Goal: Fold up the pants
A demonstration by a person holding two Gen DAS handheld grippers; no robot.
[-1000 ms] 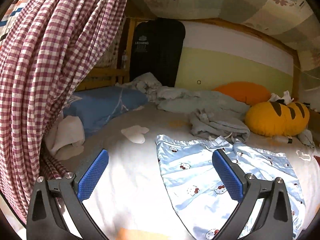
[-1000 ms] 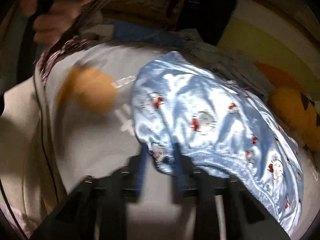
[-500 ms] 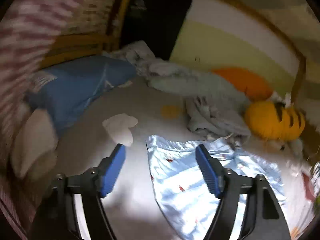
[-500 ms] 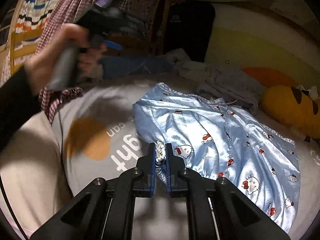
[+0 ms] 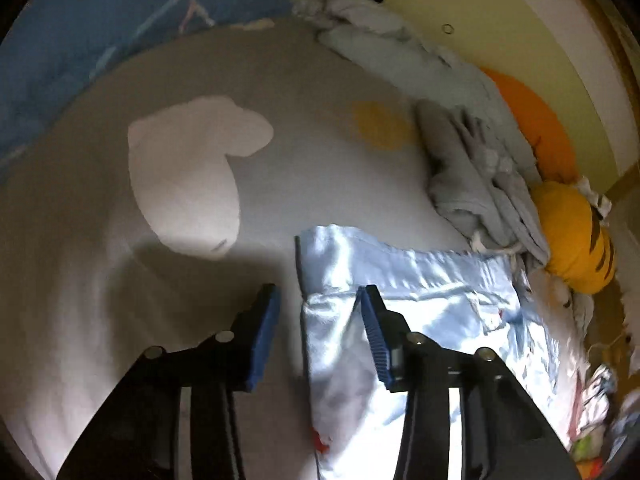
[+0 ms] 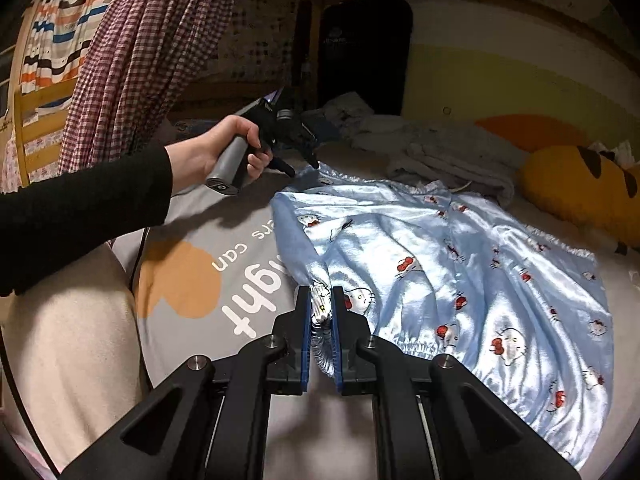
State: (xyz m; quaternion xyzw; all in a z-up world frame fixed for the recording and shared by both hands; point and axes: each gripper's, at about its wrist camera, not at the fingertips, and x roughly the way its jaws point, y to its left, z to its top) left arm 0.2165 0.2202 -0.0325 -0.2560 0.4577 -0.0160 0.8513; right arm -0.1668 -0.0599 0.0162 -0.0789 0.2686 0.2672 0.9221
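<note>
Light blue satin pants [image 6: 440, 272] with a cat print lie spread on the bed. My right gripper [image 6: 321, 308] is shut on the gathered waistband at their near left corner and holds it a little off the sheet. In the left wrist view my left gripper [image 5: 318, 312] points down at the far corner of the pants [image 5: 432, 300]. Its jaws are closing with the cloth's edge between the blue pads [image 5: 262, 336], which do not press on it. The right wrist view shows a hand [image 6: 224, 148] holding that left gripper [image 6: 304, 164] over the far hem.
A yellow striped plush [image 6: 580, 192] and an orange cushion [image 5: 532, 120] lie at the right by the wall. Crumpled grey clothes [image 5: 472, 184] sit just beyond the pants. A blue pillow [image 5: 100, 32] lies far left. A checked curtain [image 6: 140, 60] hangs at the left.
My left gripper swung down and in over the pants' far corner, and its jaws narrowed from wide open. My right gripper kept its hold on the waistband and rose slightly.
</note>
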